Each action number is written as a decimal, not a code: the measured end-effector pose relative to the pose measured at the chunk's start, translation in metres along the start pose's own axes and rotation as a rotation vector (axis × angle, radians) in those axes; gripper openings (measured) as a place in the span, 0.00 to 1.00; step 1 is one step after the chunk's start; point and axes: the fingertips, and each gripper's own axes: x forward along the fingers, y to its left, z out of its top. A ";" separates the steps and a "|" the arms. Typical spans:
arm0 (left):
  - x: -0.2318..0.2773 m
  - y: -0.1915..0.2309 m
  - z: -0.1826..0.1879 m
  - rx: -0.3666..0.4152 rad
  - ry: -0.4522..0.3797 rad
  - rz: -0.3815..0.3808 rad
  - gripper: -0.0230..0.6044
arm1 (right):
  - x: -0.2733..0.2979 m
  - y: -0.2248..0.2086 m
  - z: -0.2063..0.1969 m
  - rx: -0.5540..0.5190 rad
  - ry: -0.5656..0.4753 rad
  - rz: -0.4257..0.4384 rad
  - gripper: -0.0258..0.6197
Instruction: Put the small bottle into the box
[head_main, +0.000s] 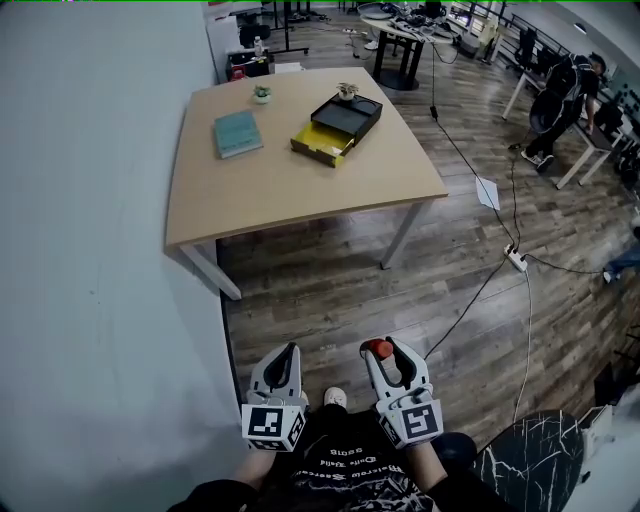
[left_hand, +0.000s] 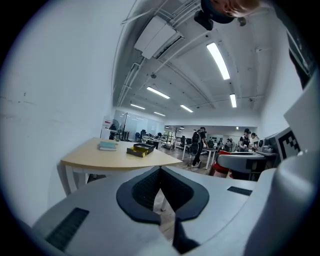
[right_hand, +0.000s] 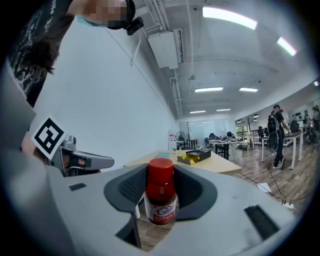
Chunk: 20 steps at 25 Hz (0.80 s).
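A small bottle (right_hand: 161, 200) with a red cap and brown body stands upright between the jaws of my right gripper (right_hand: 161, 171), which is shut on it. In the head view the bottle's cap (head_main: 377, 348) shows at the tip of the right gripper (head_main: 383, 352), low over the wooden floor. My left gripper (head_main: 288, 354) is beside it, shut and empty, its pads meeting at the tip (left_hand: 160, 169). The box (head_main: 345, 118) is black with a yellow drawer (head_main: 322, 142) pulled out. It sits far ahead on the table (head_main: 300, 190) and also shows small in both gripper views (left_hand: 140, 149) (right_hand: 196, 156).
A teal book (head_main: 237, 132) and a small potted plant (head_main: 262, 94) share the table; another little plant (head_main: 348, 92) sits on the box. A white wall runs along the left. Cables and a power strip (head_main: 517, 258) cross the floor to the right. A person (head_main: 560, 100) stands far right.
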 end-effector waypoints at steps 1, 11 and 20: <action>0.001 -0.002 0.000 0.010 0.004 -0.001 0.04 | 0.000 -0.002 0.001 0.001 -0.001 0.001 0.29; 0.016 -0.013 -0.003 0.021 0.018 0.007 0.04 | 0.011 -0.023 0.001 0.010 -0.004 0.022 0.29; 0.025 -0.011 -0.012 0.000 0.036 0.042 0.04 | 0.020 -0.031 0.002 0.007 -0.006 0.052 0.29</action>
